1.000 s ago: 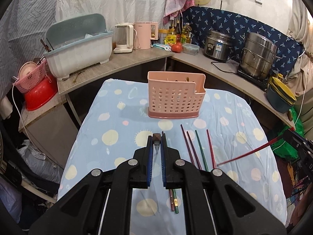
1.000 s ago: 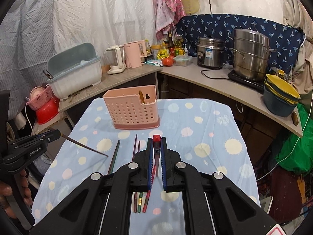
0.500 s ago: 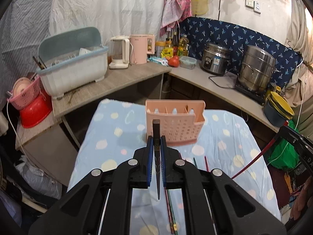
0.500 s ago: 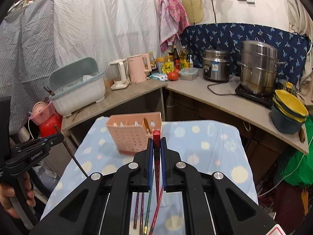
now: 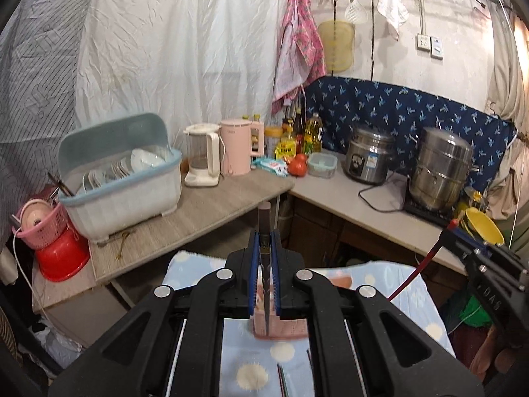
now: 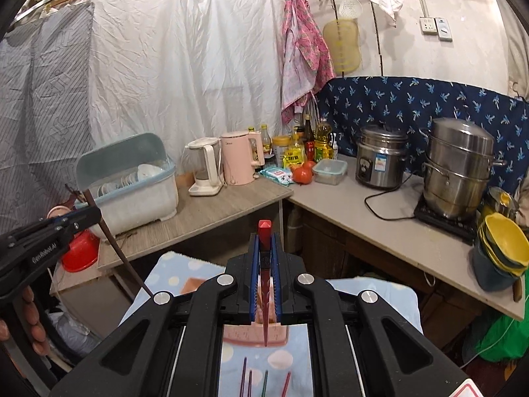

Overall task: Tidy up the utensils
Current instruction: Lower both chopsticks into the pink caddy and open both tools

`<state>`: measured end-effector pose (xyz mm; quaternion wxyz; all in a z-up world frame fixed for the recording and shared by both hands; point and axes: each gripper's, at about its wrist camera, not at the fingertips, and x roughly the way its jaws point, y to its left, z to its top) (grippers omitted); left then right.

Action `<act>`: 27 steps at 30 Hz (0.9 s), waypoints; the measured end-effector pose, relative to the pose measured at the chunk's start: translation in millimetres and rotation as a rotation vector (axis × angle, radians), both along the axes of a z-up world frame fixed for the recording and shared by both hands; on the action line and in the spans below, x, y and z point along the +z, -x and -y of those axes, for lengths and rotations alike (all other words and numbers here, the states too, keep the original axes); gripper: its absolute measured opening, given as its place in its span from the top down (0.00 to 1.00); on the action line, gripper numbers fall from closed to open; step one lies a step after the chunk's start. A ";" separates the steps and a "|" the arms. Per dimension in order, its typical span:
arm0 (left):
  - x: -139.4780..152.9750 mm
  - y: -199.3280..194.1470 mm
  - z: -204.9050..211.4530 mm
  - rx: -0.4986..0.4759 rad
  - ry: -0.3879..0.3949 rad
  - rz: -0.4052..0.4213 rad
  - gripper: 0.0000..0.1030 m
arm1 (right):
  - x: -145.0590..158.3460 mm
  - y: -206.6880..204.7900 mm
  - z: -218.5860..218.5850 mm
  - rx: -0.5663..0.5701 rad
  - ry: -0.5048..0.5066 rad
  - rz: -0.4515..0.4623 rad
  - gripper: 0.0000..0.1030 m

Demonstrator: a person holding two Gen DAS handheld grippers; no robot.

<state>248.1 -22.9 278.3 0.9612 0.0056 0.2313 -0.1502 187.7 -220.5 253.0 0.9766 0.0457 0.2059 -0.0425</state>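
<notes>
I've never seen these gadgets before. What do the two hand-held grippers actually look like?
Both the left gripper and right gripper are matte black plastic, with two angular arms, round silver bolts and blue ribbed pads lining the fingers. White lettering marks their sides.

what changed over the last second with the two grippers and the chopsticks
Both grippers rose from the dotted blue tablecloth. The left gripper lifted its dark brown chopstick, the right gripper its red chopstick; both now hang tip-down above the pink perforated utensil basket. Grips unchanged; loose chopsticks remain on the cloth.
</notes>
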 end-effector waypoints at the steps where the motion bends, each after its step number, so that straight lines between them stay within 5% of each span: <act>1: 3.6 -6.5 1.0 0.004 0.006 0.008 0.93 | 0.9 -6.0 0.7 -0.004 0.004 0.004 0.93; 8: -2.3 -50.9 13.8 0.012 0.018 0.016 0.93 | -5.1 -50.5 3.3 -0.020 0.006 0.006 0.93; 22: -90.4 -84.5 18.1 0.042 -0.030 -0.119 0.93 | -83.5 -79.6 13.1 -0.043 0.013 -0.140 0.93; 24: -93.7 -81.2 15.3 0.064 -0.037 -0.109 0.91 | -84.7 -74.8 16.1 -0.056 0.011 -0.134 0.84; 27: -96.9 -76.6 11.2 0.092 -0.044 -0.108 0.66 | -81.1 -62.3 18.9 -0.085 0.023 -0.100 0.55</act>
